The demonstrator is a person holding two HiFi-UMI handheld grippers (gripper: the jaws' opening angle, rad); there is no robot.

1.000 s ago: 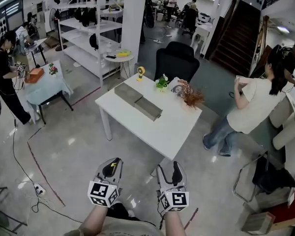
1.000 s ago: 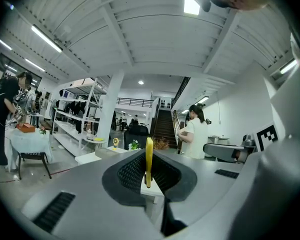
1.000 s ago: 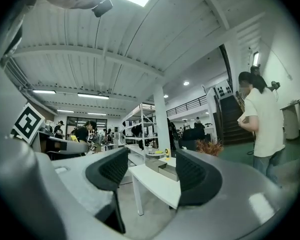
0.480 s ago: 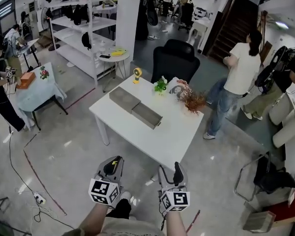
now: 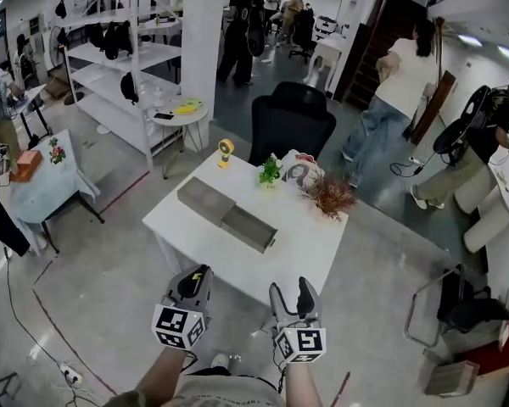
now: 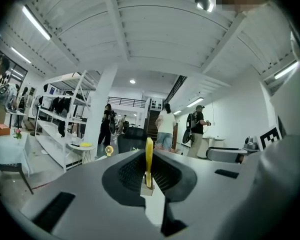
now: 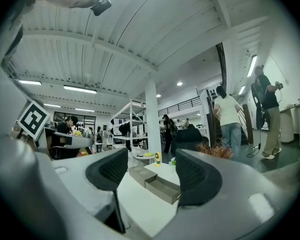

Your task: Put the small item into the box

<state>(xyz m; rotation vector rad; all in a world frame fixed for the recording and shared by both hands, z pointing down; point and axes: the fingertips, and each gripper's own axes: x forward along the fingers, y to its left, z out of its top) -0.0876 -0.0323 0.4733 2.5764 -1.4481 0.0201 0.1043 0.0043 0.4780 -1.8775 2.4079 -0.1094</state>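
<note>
A long grey box lies on the white table, its open tray end pointing toward me; it also shows between the right jaws as the grey box. My left gripper is held low in front of me, short of the table, shut on a thin yellow item that stands upright between its pads. My right gripper hangs beside it, open and empty, well apart from the box.
On the table's far side stand a small yellow fan, a green plant and a brown dried bunch. A black chair sits behind the table. White shelving is at left; people walk at the back and right.
The table has come nearer and lower in view. Both grippers keep their pose. The person in the white shirt has walked from the right toward the back.
</note>
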